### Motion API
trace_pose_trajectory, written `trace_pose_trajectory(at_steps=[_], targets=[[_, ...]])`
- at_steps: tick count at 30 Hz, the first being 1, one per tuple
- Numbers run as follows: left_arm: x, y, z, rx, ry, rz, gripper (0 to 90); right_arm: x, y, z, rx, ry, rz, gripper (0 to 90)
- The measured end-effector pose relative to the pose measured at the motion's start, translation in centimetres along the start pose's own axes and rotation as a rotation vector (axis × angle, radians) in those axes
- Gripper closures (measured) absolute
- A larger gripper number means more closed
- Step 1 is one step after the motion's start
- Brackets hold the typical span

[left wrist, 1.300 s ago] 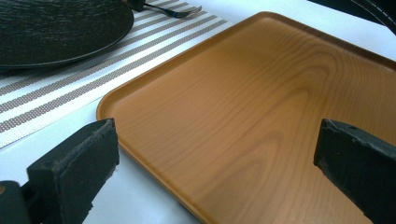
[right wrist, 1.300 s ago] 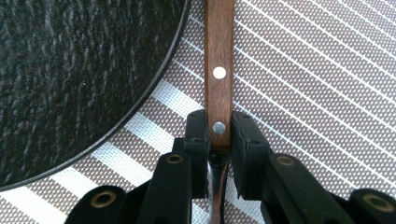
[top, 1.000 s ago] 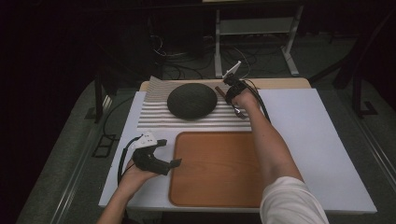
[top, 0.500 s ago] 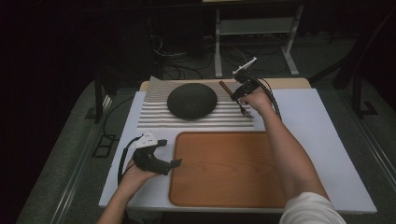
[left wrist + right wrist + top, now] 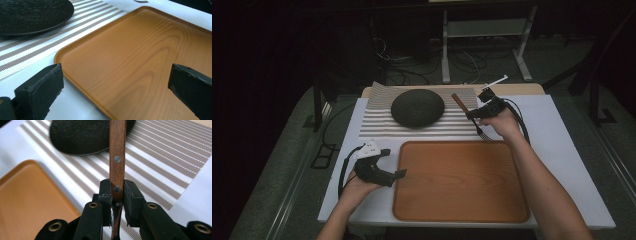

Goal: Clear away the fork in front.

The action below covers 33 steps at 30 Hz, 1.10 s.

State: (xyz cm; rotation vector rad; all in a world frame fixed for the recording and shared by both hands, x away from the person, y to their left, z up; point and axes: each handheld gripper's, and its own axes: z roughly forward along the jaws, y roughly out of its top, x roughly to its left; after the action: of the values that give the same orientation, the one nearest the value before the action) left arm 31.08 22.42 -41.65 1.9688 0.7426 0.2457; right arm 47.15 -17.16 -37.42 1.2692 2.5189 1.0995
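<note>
White table (image 5: 562, 150); striped mat (image 5: 422, 131); wooden tray (image 5: 462, 180)

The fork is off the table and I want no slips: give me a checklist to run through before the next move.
1. Right gripper shut on the wooden-handled metal fork: ok, the pads clamp the handle at its lower rivet.
2. Fork clear of the striped placemat: ok in the high view, tines hang down over its right edge.
3. Brown wooden tray free to take the fork: ok, bare.
4. Black round plate out of the way: ok, it sits apart on the placemat.
5. Left gripper away from the path: ok, open, jaws at the tray's left rim.
6. Grip firm enough: cannot tell.
</note>
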Motion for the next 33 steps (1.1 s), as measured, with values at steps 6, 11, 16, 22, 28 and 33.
trace_pose_trajectory(at_steps=[6,11,16,22,28,33], targets=[[0.0,0.0,-0.1,-0.008,0.018,0.002,0.0,1.2,-1.7,-1.6,-0.046,0.051,-0.040,77.0],[0.0,0.1,0.0,-0.013,0.031,-0.007,0.0,1.9,-2.7,-2.5,-0.077,0.071,-0.063,76.9],[0.0,0.1,0.2,-0.012,0.043,-0.021,0.0,2.8,-4.5,-3.6,-0.114,0.097,-0.080,77.0],[-0.3,0.1,0.5,-0.013,0.037,-0.024,0.0,4.0,-6.3,-4.5,-0.133,0.105,-0.097,76.9],[-0.7,0.4,0.9,-0.009,0.032,-0.015,0.0,4.8,-7.7,-5.1,-0.153,0.121,-0.109,76.9],[-1.0,1.0,1.4,-0.015,0.023,-0.011,0.0,5.7,-9.3,-5.5,-0.163,0.135,-0.111,76.9]])
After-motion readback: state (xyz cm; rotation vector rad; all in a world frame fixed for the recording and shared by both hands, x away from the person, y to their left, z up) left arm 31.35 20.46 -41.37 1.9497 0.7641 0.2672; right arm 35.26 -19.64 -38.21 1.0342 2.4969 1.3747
